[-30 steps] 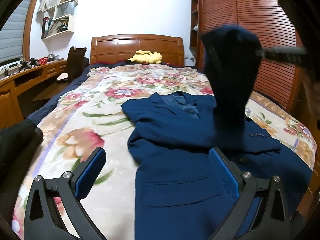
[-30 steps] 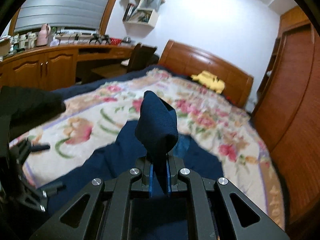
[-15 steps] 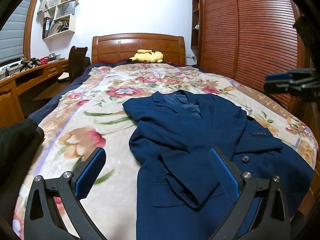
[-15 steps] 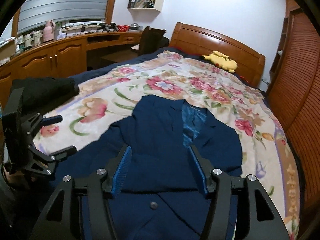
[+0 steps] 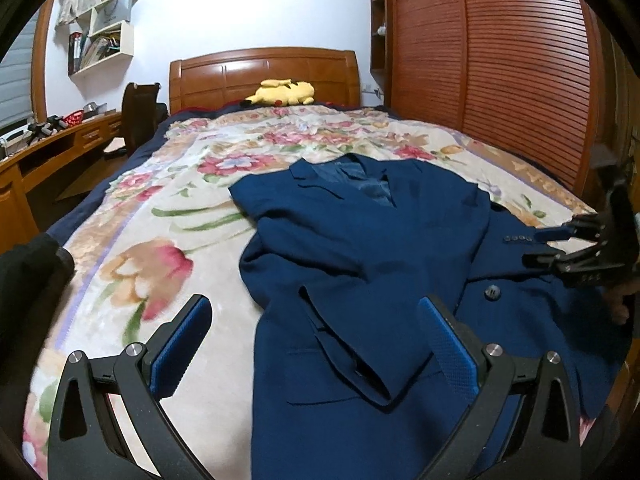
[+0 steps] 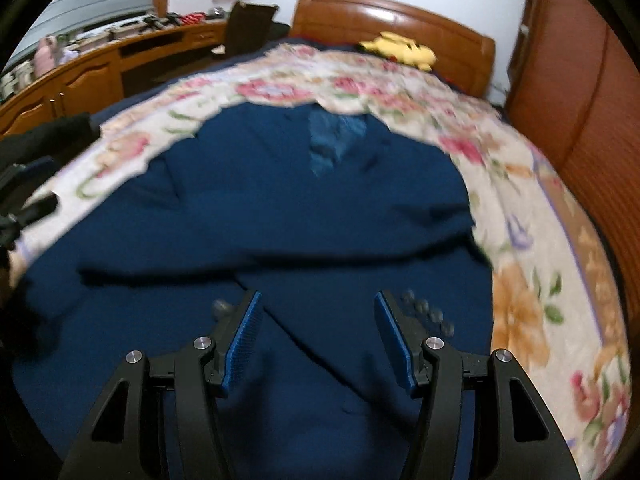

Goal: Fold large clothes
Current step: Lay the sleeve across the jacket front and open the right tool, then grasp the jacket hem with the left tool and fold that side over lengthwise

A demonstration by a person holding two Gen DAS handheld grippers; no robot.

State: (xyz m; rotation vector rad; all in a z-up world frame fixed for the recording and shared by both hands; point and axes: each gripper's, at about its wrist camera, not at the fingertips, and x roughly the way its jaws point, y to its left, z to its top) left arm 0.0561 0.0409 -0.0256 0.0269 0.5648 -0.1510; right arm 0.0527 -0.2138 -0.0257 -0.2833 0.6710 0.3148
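Blue is the colour of the big jacket [image 5: 360,248] lying flat on the bed [image 5: 168,216]. From the left wrist camera, the jacket is on the side of the bed near the brown wardrobe doors [image 5: 500,60], with its collar pointing to the wooden headboard [image 5: 264,76]. One sleeve [image 5: 344,332] is folded across the front. The flowery blanket [image 5: 132,264] shows bare on the other side of the bed. A yellow soft toy [image 5: 282,92] lies at the headboard end. The left gripper [image 5: 316,344] is wide open and holds nothing. It hangs over the foot end of the bed, one finger over the blanket and one over the jacket. At the right edge of this picture the right gripper [image 5: 544,246] is low over the other sleeve, by the little cuff buttons [image 5: 518,239].

From the right wrist camera, things look a bit blurry. The jacket [image 6: 280,208] fills the middle, with its collar far away and the blanket [image 6: 532,264] around it. The right gripper [image 6: 318,340] has just been opening. Its blue pads [image 6: 242,340] now stand about half apart and do not press on anything. Jacket cloth lies under them, with cuff buttons [image 6: 430,312] just beside the right finger. The yellow toy [image 6: 400,52] is by the headboard [image 6: 400,16]. A long wooden desk [image 6: 80,76] runs along the left.
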